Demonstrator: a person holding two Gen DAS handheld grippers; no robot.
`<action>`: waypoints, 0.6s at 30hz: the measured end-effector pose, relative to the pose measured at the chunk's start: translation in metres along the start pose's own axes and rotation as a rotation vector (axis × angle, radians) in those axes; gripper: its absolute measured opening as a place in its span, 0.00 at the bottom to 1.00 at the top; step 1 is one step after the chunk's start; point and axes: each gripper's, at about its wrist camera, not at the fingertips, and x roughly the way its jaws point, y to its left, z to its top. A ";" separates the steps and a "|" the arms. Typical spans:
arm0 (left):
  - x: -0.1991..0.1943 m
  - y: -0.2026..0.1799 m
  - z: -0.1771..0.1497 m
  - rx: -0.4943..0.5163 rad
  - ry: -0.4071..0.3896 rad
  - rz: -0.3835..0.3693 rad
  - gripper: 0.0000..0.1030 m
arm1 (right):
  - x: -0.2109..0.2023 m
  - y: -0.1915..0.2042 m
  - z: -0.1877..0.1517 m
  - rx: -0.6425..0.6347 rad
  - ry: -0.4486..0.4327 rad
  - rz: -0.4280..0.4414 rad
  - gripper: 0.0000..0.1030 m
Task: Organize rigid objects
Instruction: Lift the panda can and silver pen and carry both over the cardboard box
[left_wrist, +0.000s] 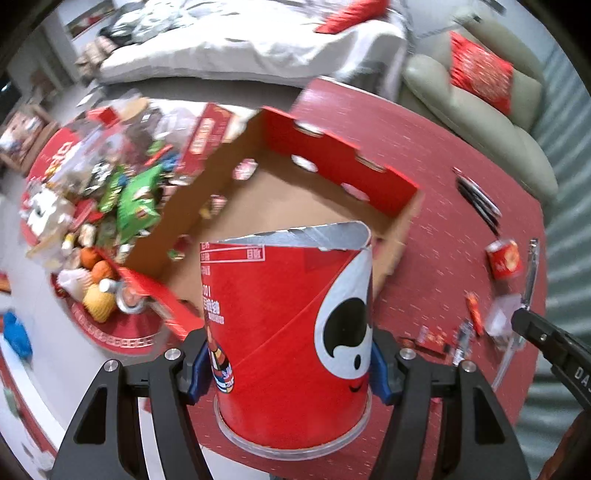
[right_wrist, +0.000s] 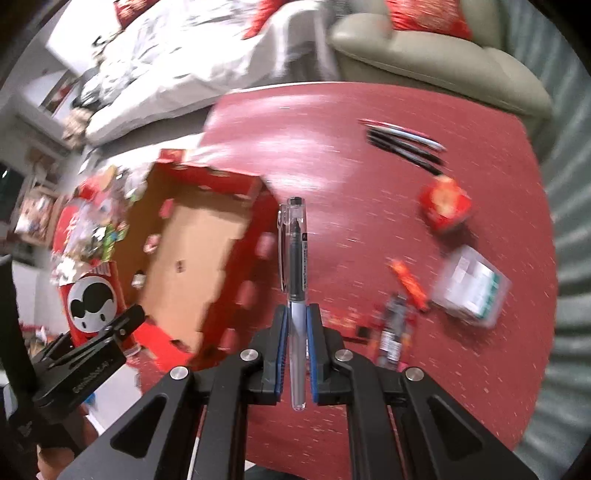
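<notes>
Red tabletop (right_wrist: 369, 424), sofa and bedding behind, clutter pile off the left edge. Open cardboard box (left_wrist: 295, 206) sits on the table, mostly empty.

Left gripper (left_wrist: 290, 365) clamps a red snack canister (left_wrist: 288, 332) across its body, torn foil end pointing toward the box. Right gripper (right_wrist: 297, 332) is pinched tight on a clear pen (right_wrist: 295, 258), tip forward, just right of the box wall. Both views are motion-blurred.

Likely step: carry both into the box. Advice:
- clear the red wall before lowering; the pen sticks out far past the fingers
- canister first, against a wall, so it can't roll
- pen flat along an edge, release low

Loose pens (right_wrist: 406, 142), small red can (right_wrist: 445, 205), plastic case (right_wrist: 472, 290) and small packets still lie on the table.
</notes>
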 end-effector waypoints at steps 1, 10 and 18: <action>0.000 0.010 0.002 -0.022 -0.004 0.009 0.68 | 0.003 0.011 0.003 -0.021 0.001 0.010 0.10; 0.011 0.068 0.029 -0.121 -0.026 0.105 0.68 | 0.040 0.103 0.031 -0.193 0.040 0.124 0.11; 0.036 0.081 0.042 -0.142 0.013 0.119 0.68 | 0.069 0.134 0.046 -0.255 0.062 0.098 0.11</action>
